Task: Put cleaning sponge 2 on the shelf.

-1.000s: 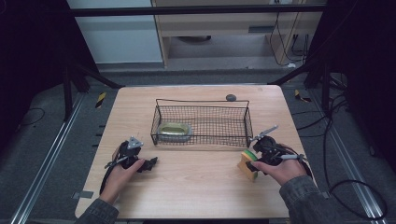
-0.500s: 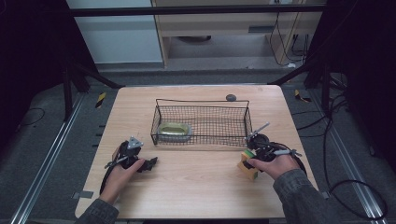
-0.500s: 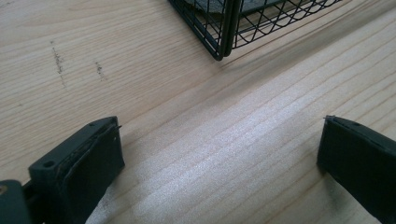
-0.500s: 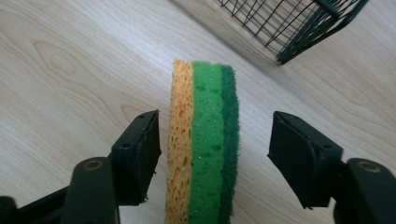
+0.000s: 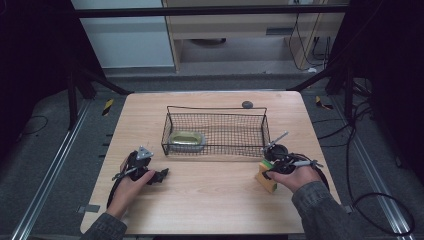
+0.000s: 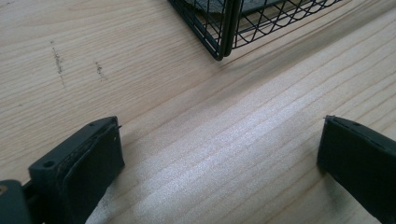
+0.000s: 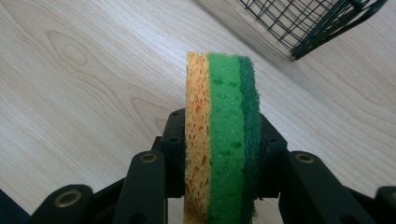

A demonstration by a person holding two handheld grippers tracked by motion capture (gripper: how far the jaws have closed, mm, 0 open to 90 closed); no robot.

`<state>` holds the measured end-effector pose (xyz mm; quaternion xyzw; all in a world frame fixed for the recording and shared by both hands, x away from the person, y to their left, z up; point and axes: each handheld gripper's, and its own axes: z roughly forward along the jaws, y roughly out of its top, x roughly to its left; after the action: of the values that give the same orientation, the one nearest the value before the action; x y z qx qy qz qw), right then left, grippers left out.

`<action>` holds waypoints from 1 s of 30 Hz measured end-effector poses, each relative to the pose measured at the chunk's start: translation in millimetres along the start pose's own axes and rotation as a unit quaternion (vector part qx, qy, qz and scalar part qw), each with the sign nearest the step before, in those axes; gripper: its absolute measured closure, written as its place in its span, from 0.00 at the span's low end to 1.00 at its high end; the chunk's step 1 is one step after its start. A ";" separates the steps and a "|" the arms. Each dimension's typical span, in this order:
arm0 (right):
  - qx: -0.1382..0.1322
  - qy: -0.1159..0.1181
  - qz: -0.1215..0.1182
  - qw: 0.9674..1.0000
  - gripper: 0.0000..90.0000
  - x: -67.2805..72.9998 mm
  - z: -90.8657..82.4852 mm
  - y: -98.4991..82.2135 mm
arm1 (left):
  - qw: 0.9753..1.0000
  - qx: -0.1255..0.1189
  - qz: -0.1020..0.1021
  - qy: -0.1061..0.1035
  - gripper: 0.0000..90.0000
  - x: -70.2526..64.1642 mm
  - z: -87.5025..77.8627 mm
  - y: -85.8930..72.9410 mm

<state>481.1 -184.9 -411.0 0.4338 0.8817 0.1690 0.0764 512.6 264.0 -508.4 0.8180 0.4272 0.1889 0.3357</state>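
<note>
While the right gripper [image 7: 219, 186] has just been closing, its fingers [image 7: 175, 140] clamp the sponge [image 7: 222, 135] on the desk [image 5: 210, 200]; lifting it into the basket [image 5: 215, 130] beyond remains. The left gripper [image 6: 219, 172] lies released.

Wooden table [image 5: 215, 195] carries wire basket [image 5: 216, 131], sponge [image 5: 266, 176].

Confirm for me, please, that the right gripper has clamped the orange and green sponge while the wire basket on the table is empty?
Not quite: the wire basket is not empty. The high view shows a greenish oval dish lying in its left end. The rest holds: in the right gripper view the right gripper is clamped on the orange and green sponge.
</note>
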 end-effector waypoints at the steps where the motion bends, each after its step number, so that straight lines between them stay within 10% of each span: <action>1: -0.005 -0.001 0.005 1.000 0.71 -1.9 -3.3 -1.0 | 1.000 0.000 0.000 0.000 0.00 0.0 0.0 0.0; 30: -0.054 -0.041 0.037 0.997 0.71 -51.4 -38.5 -8.8 | 1.000 0.000 0.000 0.000 0.00 0.0 0.0 0.0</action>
<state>495.2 -239.5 -378.9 0.4682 0.8507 0.2012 0.1289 512.6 264.0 -508.4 0.8180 0.4273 0.1890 0.3357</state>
